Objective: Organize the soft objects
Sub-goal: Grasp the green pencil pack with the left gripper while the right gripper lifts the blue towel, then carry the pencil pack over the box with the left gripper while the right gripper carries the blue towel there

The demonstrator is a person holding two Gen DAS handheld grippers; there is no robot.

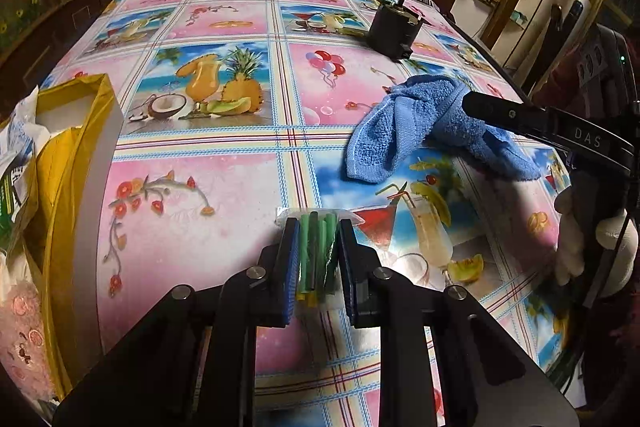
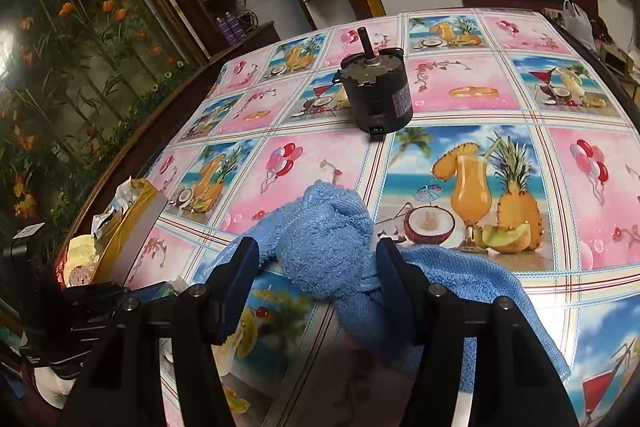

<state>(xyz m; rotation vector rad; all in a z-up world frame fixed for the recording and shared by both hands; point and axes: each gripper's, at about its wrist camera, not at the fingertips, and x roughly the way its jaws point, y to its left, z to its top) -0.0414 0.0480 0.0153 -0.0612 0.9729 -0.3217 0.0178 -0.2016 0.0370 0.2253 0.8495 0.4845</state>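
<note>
A clear packet of green sticks [image 1: 316, 251] sits between the blue pads of my left gripper [image 1: 318, 227], which is shut on it just above the fruit-print tablecloth [image 1: 224, 195]. A crumpled blue towel [image 1: 392, 131] lies on the cloth to the right. In the right wrist view the towel [image 2: 324, 227] bunches up between the fingers of my right gripper [image 2: 318, 251]. Its right finger touches the cloth of the towel. A strip of table shows between the left finger and the towel, so the jaws stand open around it. One right finger [image 1: 500, 113] reaches over the towel.
A yellow bag [image 1: 60, 155] with packets and cloth inside stands at the table's left edge [image 2: 132, 215]. A small dark motor [image 1: 394, 27] with a shaft stands farther back [image 2: 378, 95]. A gloved hand [image 1: 572, 247] holds the right gripper's handle.
</note>
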